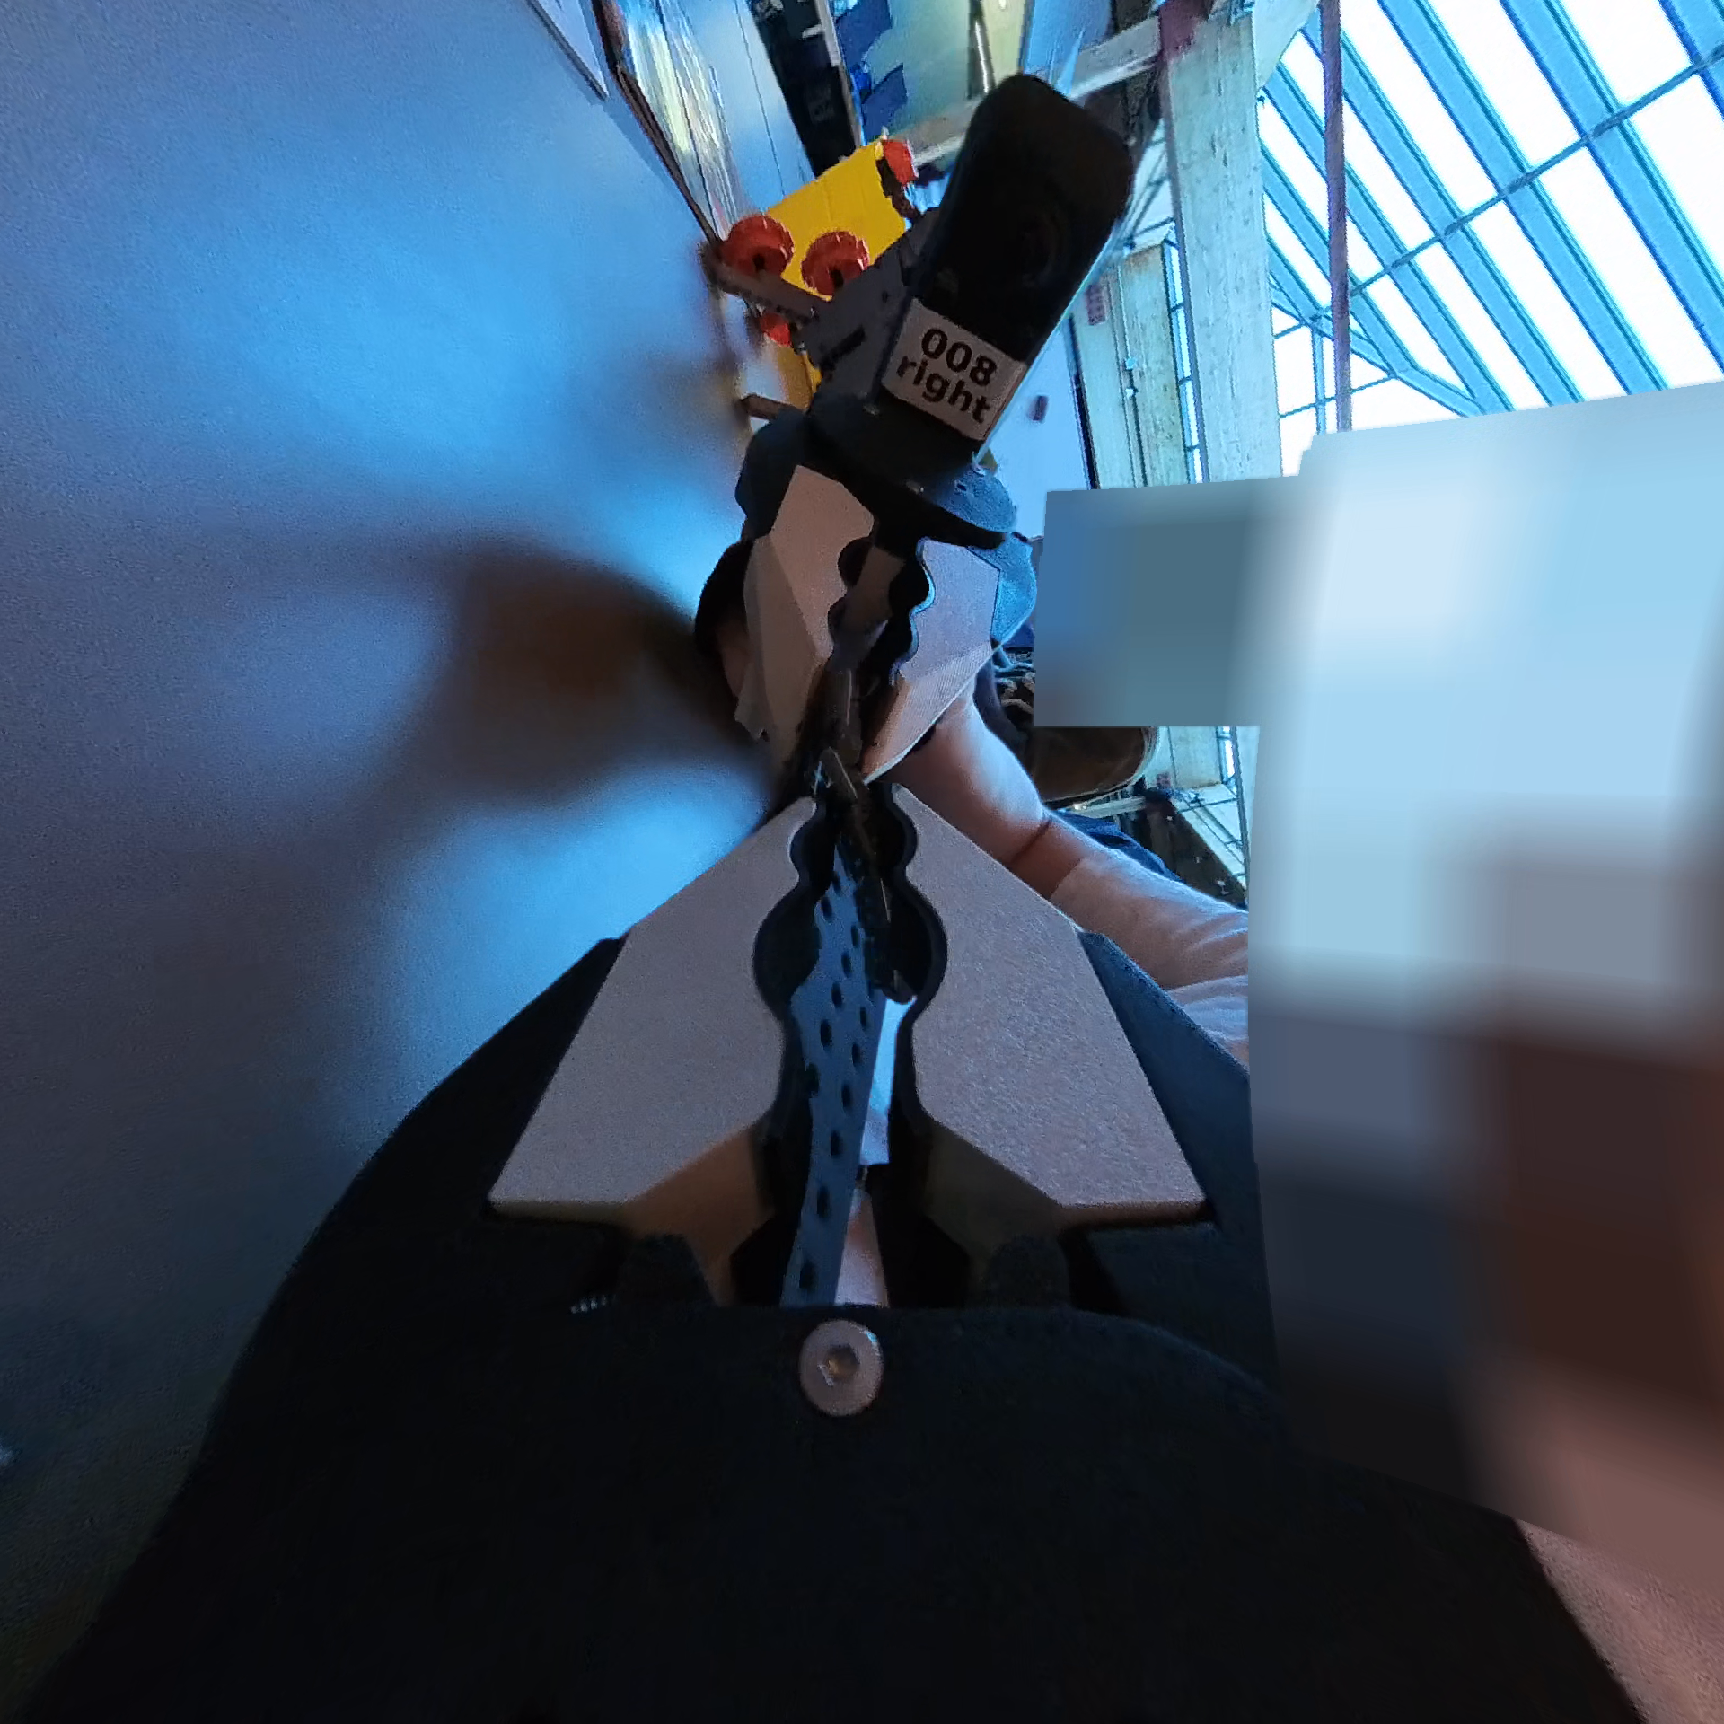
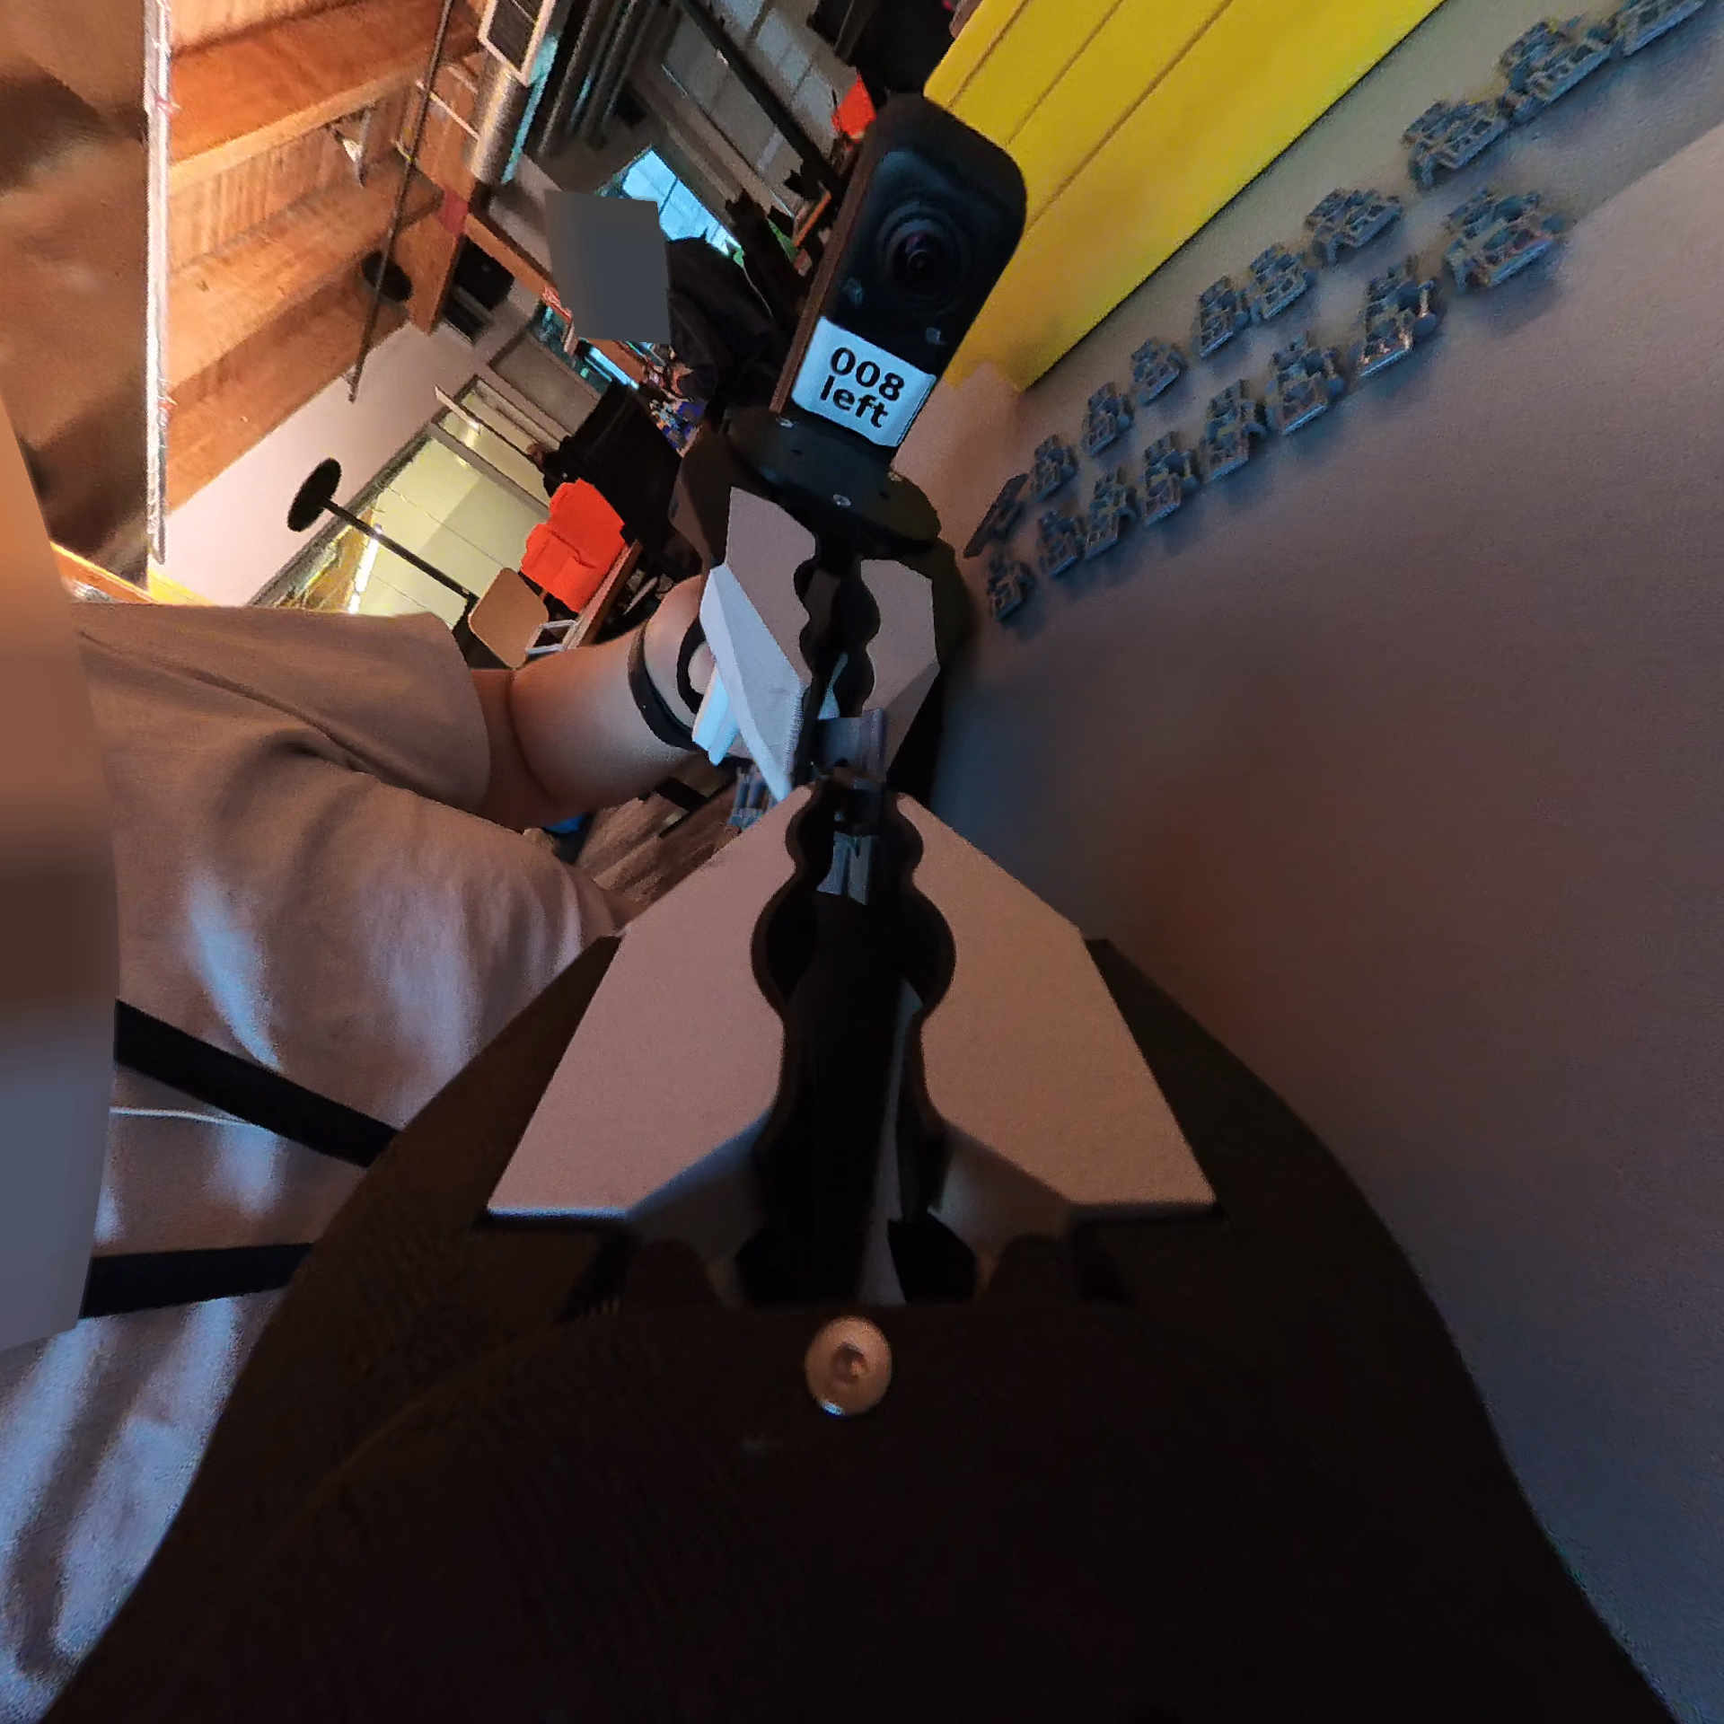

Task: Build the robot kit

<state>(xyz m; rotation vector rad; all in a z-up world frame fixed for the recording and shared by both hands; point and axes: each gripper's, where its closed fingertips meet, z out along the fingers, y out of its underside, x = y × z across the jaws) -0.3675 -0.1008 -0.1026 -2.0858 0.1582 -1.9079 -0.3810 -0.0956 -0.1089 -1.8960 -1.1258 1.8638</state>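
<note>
The pale tabletop (image 2: 1399,933) fills one side of both wrist views, which are rolled sideways. On it, in the right wrist view, stands a yellow box (image 2: 1119,159), and beside that two rows of small grey plastic assemblies (image 2: 1306,373), well away from the grippers. The left wrist view shows the same yellow box (image 1: 840,205) with orange-red knobbed wheels (image 1: 760,247) next to it.

The two grippers face each other, tip to tip, above the table edge. The left gripper (image 1: 854,821) has its pale fingers (image 1: 690,1054) pressed onto a long, flat, dark blue perforated strip (image 1: 835,1035). The strip's long axis runs along the fingers, pointing forward to the right gripper (image 1: 844,737). There it meets a small dark linked piece (image 1: 840,690), pinched by the right gripper's pale fingers (image 1: 788,597).

From the right wrist view, the right gripper (image 2: 854,812) is closed on a small dark part (image 2: 854,863) at its tips; the left gripper (image 2: 844,709) opposite holds a thin grey piece (image 2: 854,737).

Each gripper's black camera (image 2: 933,243) carries a white label (image 2: 858,387) with black print; the right one's label (image 1: 947,378) shows in the left wrist view.
</note>
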